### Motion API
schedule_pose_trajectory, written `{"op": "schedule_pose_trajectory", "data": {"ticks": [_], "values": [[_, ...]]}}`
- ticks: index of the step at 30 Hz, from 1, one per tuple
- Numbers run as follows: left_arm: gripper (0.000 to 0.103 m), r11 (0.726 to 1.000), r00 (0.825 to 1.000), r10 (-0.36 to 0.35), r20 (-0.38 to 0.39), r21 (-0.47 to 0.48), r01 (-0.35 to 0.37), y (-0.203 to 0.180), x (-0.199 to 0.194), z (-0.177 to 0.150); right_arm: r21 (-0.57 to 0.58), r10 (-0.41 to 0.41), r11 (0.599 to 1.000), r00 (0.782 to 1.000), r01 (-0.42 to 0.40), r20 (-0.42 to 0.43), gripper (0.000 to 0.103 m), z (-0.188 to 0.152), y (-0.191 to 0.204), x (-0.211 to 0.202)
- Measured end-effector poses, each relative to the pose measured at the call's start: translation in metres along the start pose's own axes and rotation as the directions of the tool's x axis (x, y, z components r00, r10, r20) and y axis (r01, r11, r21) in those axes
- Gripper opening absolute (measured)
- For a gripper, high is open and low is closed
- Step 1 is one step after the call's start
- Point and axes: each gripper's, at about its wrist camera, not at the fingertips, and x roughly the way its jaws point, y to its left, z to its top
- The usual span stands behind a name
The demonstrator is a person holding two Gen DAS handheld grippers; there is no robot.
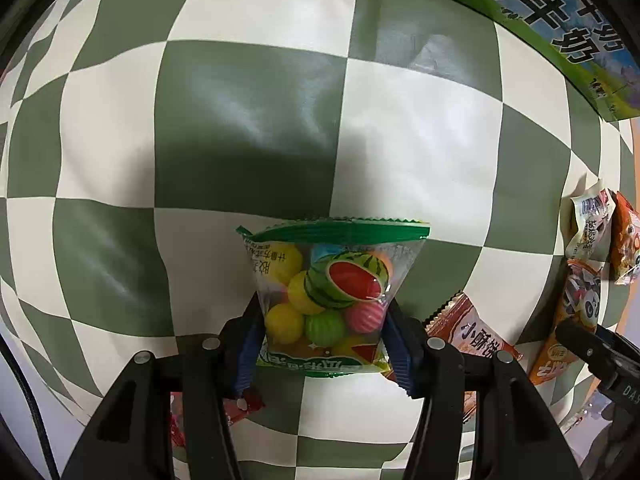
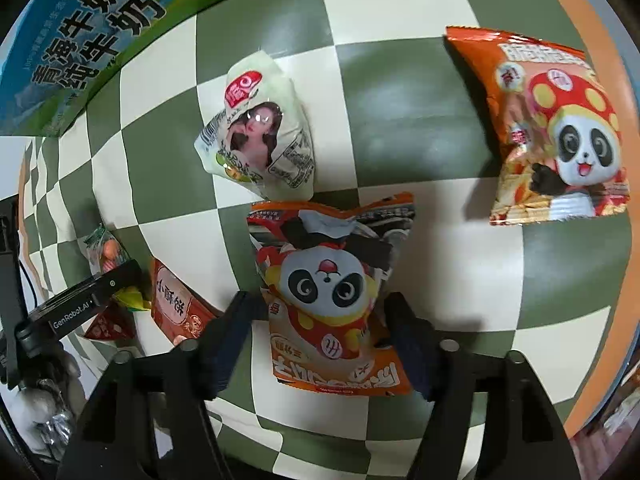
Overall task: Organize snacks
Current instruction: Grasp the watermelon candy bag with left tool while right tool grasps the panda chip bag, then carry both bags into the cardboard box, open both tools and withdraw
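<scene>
Two light, crinkly packets: my left hand-held gripper [image 1: 324, 340] is clamped on the gumball bag [image 1: 326, 300] across its lumpy middle, above the desk [image 1: 248, 128]; my right hand-held gripper [image 2: 320, 332] straddles the panda snack bag [image 2: 332, 292], pads seemingly not pressing.

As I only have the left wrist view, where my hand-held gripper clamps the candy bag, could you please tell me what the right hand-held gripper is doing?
Observer: The right hand-held gripper straddles an orange panda snack bag lying on the checked cloth; its pads do not seem to press it.
Operator: Is anything just beyond it?
Observer: A white packet printed with a portrait, almost touching that bag's top edge.
</scene>
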Motion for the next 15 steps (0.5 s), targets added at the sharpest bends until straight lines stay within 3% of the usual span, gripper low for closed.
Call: {"op": "schedule_pose_trajectory", "data": {"ticks": [7, 9, 12, 15], "values": [[0.052, 1.0, 0.999, 0.016, 0.048, -0.007, -0.016, -0.009, -0.004, 0.001, -0.027, -0.087, 0.996, 0.996, 0.087, 0.019, 0.072, -0.002, 0.027, 0.012], [0.049, 1.0, 0.998, 0.021, 0.061, 0.001, -0.021, -0.011, -0.006, -0.003, -0.06, -0.139, 0.988, 0.989, 0.142, 0.052, 0.057, -0.004, 0.036, 0.015], [0.049, 1.0, 0.997, 0.022, 0.068, 0.009, -0.023, -0.017, -0.008, -0.013, -0.094, -0.173, 0.979, 0.982, 0.181, 0.079, 0.055, -0.009, 0.05, 0.02], [0.048, 1.0, 0.998, 0.009, 0.068, 0.001, -0.009, -0.015, -0.014, -0.02, -0.11, -0.148, 0.982, 0.986, 0.155, 0.074, 0.053, -0.016, 0.061, 0.021]]}}
